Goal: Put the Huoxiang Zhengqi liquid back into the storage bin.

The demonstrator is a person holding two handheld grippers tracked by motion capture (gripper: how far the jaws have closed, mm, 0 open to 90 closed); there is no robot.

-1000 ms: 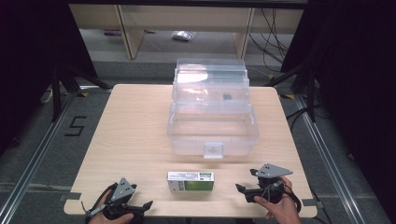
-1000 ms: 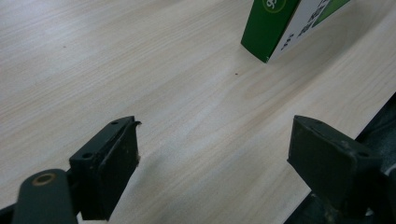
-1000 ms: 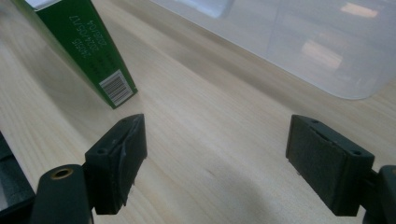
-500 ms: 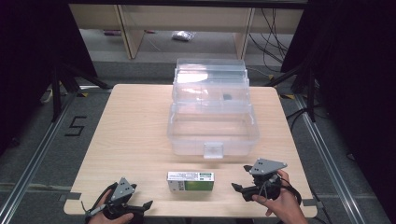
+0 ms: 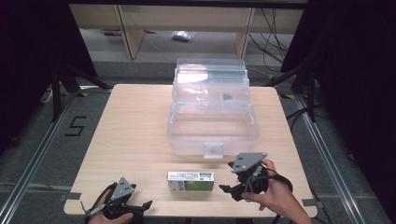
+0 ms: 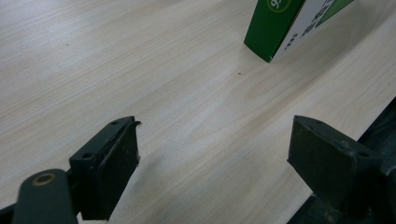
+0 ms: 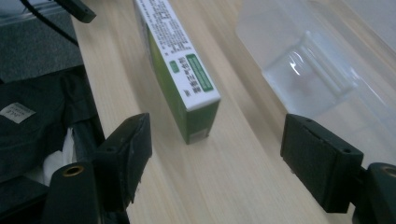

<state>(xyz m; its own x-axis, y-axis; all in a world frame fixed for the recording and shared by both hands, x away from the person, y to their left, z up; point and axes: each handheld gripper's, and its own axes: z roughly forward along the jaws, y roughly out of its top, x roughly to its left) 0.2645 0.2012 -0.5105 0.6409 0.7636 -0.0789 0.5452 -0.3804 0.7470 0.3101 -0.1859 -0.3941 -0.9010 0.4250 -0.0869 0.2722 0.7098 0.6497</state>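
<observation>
Green-and-white carton (image 5: pixel 191 180) lies flat near the worktop's (image 5: pixel 135 126) front edge, between both grippers. Left gripper (image 5: pixel 140 206) rests at the front-left corner, its fingers (image 6: pixel 109 161) wide apart and empty. Right gripper (image 5: pixel 229 179), just beside the carton, has its fingers (image 7: pixel 126 149) spread wide, holding nothing, before the clear plastic box (image 5: pixel 212 116).

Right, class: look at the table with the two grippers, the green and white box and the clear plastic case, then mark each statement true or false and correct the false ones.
1. The green and white box lies inside the clear case. False: it lies on the table, in front of the case.
2. The right gripper has its jaws apart with nothing between them. True.
3. The left gripper is clamped on the box. False: its jaws are open over bare wood.
4. The case's lid is open. True.
</observation>
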